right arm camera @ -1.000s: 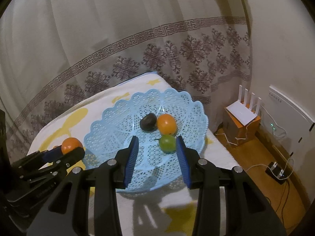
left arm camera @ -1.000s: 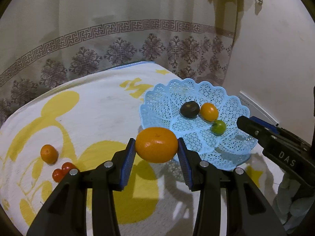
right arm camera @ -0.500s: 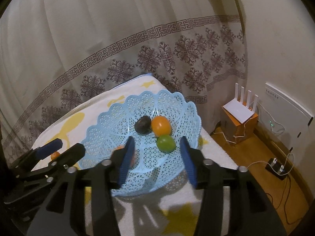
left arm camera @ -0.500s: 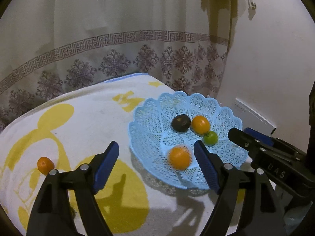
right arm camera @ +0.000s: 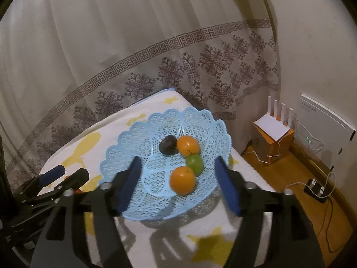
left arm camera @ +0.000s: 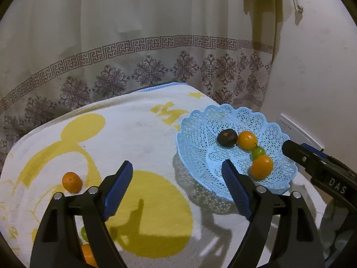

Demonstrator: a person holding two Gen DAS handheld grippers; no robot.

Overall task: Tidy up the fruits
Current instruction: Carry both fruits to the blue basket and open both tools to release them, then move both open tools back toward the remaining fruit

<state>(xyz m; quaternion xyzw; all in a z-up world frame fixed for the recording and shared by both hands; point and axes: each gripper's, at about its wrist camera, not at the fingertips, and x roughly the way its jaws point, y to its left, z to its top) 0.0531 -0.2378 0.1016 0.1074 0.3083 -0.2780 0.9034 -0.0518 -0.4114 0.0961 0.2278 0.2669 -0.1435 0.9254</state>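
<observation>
Left wrist view: left tongs (left arm camera: 176, 183) spread wide, empty; right tongs (right arm camera: 178, 184) wide, empty over blue basket (right arm camera: 125, 138) holding four fruits. Small orange (left arm camera: 71, 182) lies loose on bed cover (left arm camera: 138, 134); likely next pick: reach left, straddle, close

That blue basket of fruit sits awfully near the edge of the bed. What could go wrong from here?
The blue basket sits near the blanket's corner, above bare floor; a nudge from the open right gripper might tip it off. The newest orange rests low on the sloped lattice beside the green fruit; another drop could set them rolling. The small orange lies loose on soft fabric and may roll when the open left gripper reaches for it.
</observation>
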